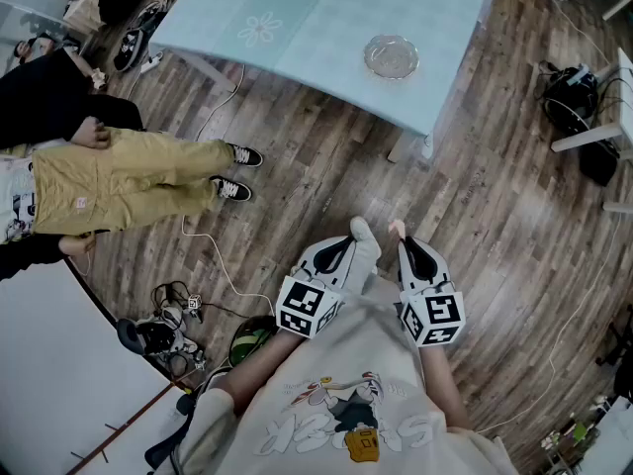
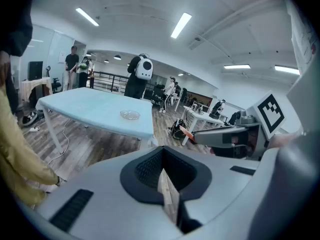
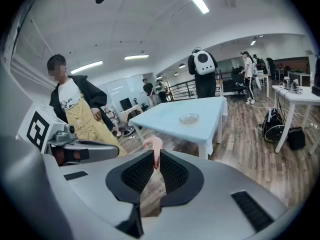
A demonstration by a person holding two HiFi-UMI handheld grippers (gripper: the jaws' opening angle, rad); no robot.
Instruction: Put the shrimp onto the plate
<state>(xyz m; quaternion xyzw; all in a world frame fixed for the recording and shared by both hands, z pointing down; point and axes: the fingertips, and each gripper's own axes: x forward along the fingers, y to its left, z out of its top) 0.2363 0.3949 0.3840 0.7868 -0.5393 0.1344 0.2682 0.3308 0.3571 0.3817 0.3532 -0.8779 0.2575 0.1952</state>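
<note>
— Right gripper [image 3: 154, 156]?
— Jaws pinching the shrimp [image 3: 154, 146]. Left gripper [image 2: 162, 171]: jaws pressed together, nothing between.
— Plate [image 3: 189, 118]?
— On the blue surface [image 3: 167, 118], well apart from both.
— Writing?
— Shirt [image 1: 346, 414] lettering, upside down, probably illegible.

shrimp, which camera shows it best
The right gripper view: the shrimp sits close up, pinched in the right claw. The head view shows only a small pink bit at that claw's tip; the left gripper view shows just a small reddish sliver there.
</note>
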